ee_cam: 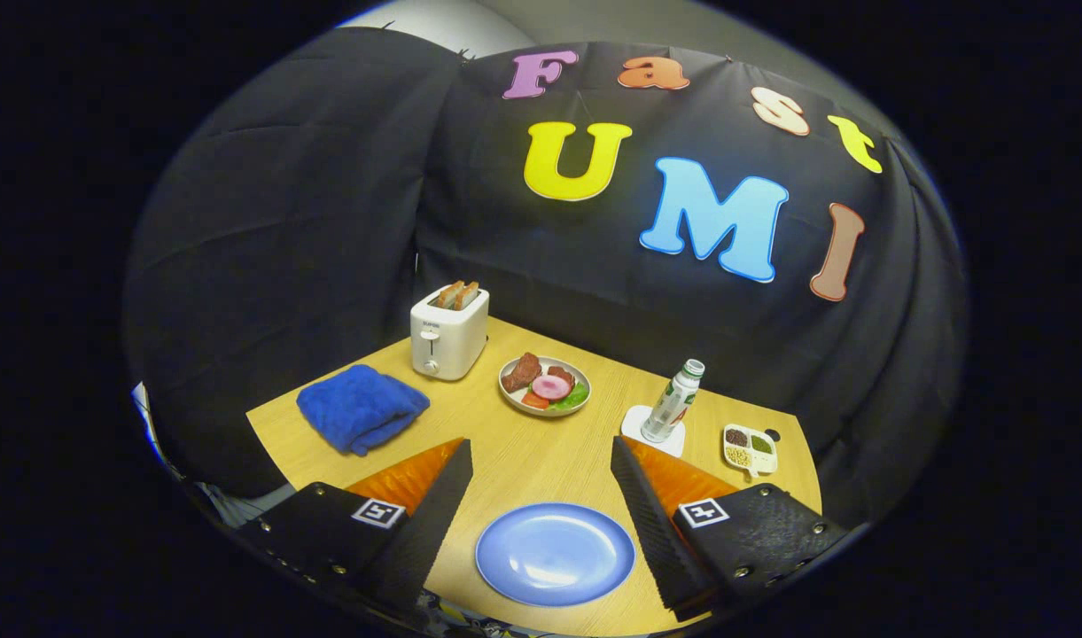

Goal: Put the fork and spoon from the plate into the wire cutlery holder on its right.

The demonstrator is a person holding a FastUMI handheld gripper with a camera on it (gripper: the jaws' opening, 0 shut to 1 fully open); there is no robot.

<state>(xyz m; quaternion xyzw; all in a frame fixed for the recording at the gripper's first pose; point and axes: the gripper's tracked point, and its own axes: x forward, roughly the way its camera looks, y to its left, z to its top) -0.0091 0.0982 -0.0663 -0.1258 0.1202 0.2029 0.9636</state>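
A round blue plate lies on the wooden table between my two fingers, near the table's front edge. Its surface is bare and glossy. My gripper hovers above the table, open wide, with nothing between its fingers. The left finger and the right finger stand on either side of the plate without touching it.
Beyond the fingers stand a white toaster with toast, a folded blue towel, a plate of food, a water bottle on a white coaster, and a small divided dish of beans at the right.
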